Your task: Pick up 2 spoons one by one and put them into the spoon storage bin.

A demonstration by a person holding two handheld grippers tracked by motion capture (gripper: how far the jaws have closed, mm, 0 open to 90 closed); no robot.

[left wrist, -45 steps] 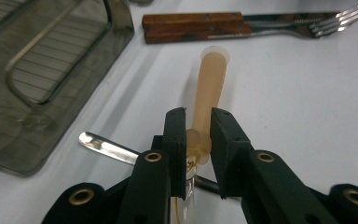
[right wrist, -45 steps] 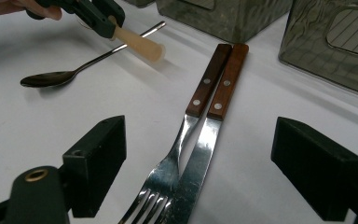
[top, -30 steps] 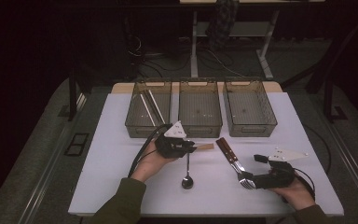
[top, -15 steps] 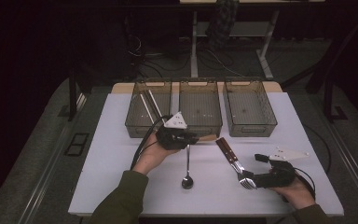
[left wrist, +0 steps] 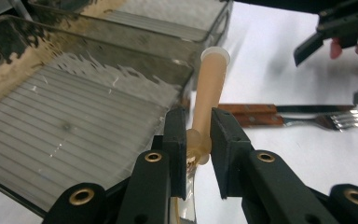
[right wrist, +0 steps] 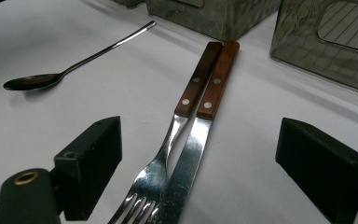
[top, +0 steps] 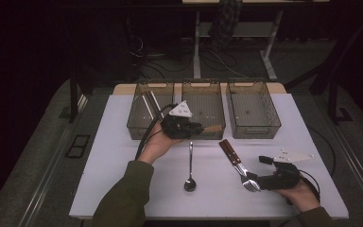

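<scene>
- The left gripper (left wrist: 198,140) has its jaws closed narrowly on a tan, wooden-looking utensil handle (left wrist: 209,88).
- The handle's long axis runs on ahead of the jaws, its tip over the near wall of the middle mesh bin (top: 203,101), so the bin lies straight ahead.
- The right gripper (right wrist: 193,186) rests wide open and empty, straddling the wood-handled fork (right wrist: 186,102) and knife (right wrist: 209,107) lying side by side on the table (top: 123,161).

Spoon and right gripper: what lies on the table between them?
In the high view, a wooden-handled fork and knife lie side by side between the spoon and the right gripper.
</scene>
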